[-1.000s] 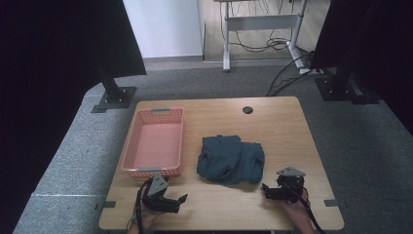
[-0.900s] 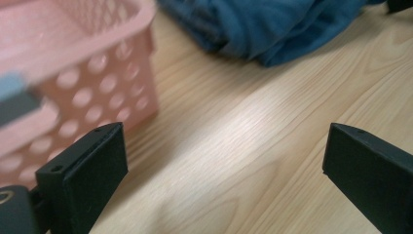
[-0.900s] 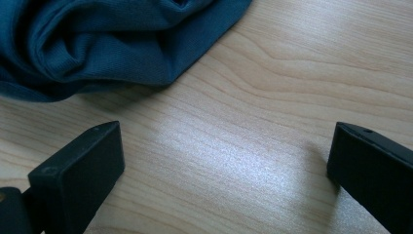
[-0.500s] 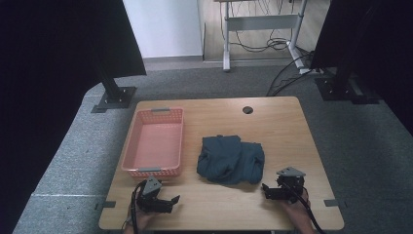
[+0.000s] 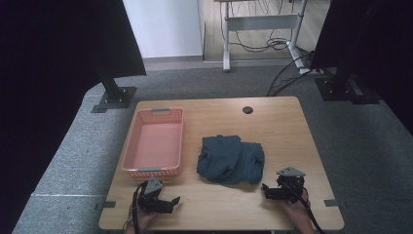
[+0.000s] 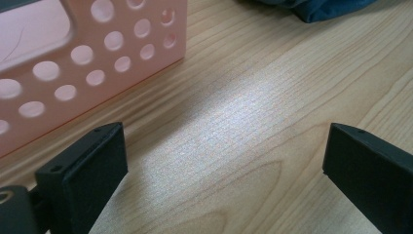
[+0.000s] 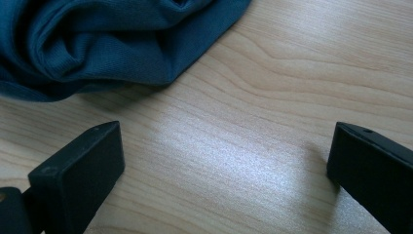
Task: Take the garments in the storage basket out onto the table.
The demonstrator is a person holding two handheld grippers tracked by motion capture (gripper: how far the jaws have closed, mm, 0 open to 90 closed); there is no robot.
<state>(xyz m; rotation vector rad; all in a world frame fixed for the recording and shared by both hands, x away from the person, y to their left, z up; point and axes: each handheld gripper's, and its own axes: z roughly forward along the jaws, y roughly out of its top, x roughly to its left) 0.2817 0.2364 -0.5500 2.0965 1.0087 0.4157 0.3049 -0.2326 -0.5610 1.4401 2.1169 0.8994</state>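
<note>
Clearly, the work is at its very start. A crumpled dark teal garment point(image 5: 231, 159) lies loose on the middle of a light wooden table point(image 5: 282, 126), just right of an empty pink perforated plastic basket point(image 5: 155, 143). Nothing is in the basket, and nothing holds the garment.

The left gripper point(image 5: 171, 202) sits near the table's front edge, just in front of the basket, with its jaws spread wide over bare wood. The right gripper point(image 5: 266, 190) sits at the front right, its jaws also spread wide and empty, pointing toward the garment's near edge but not touching it. In the right gripper view the cloth's folded hem lies just beyond the jaws.

Judging from this layout, picking up the garment and whatever follows, likely folding it or putting it in the basket, is all left to do.

The tabletop is pale wood grain with a round cable hole point(image 5: 248, 110) near its far edge. It stands on grey carpet point(image 5: 73, 156). Black curtains hang at both sides, and a desk frame with trailing cables point(image 5: 265, 46) stands behind.
</note>
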